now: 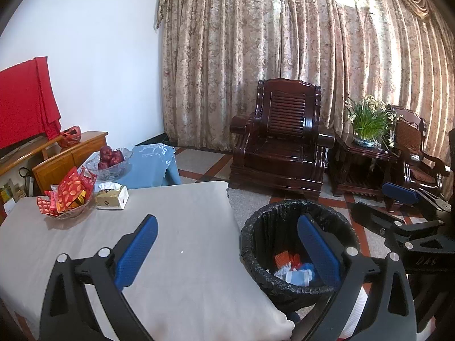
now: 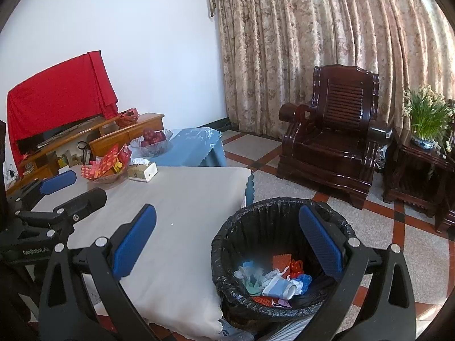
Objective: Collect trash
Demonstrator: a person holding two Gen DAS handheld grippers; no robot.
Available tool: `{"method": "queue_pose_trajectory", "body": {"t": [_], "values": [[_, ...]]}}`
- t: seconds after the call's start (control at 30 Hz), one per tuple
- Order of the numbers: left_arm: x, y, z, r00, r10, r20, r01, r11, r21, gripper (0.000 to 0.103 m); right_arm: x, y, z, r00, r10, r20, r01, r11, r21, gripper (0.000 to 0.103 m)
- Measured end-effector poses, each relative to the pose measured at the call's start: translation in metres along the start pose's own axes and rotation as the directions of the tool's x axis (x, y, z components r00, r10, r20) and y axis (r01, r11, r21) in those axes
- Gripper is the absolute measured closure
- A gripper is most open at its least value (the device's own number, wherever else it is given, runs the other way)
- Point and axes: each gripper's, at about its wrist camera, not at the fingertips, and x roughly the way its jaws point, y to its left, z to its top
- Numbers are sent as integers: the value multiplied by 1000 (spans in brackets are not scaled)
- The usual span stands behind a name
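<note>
A black-lined trash bin stands on the floor by the table's right edge. It holds crumpled wrappers and tissue, orange, blue and white. My left gripper is open and empty, one blue pad over the grey tablecloth, the other over the bin. My right gripper is open and empty above the bin's near rim. It also shows at the right of the left wrist view. The left gripper shows at the left of the right wrist view.
At the table's far end sit a glass bowl of red packets, a tissue box and a bowl of apples. Dark wooden armchairs and a side table with a plant stand by the curtain.
</note>
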Motion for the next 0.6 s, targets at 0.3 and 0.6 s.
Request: {"method": "queue_pose_trajectory", "body": {"t": [0.3,0.6], "values": [[0,0,0,1000,0,1,0,1000,1,6,-1,-1,-1,1000,1,0,-1,1000,-2,5],[0,0,0,1000,0,0,0,1000,1,6,-2,-2,-2,1000,5,0,-5,1000,0,5]]}}
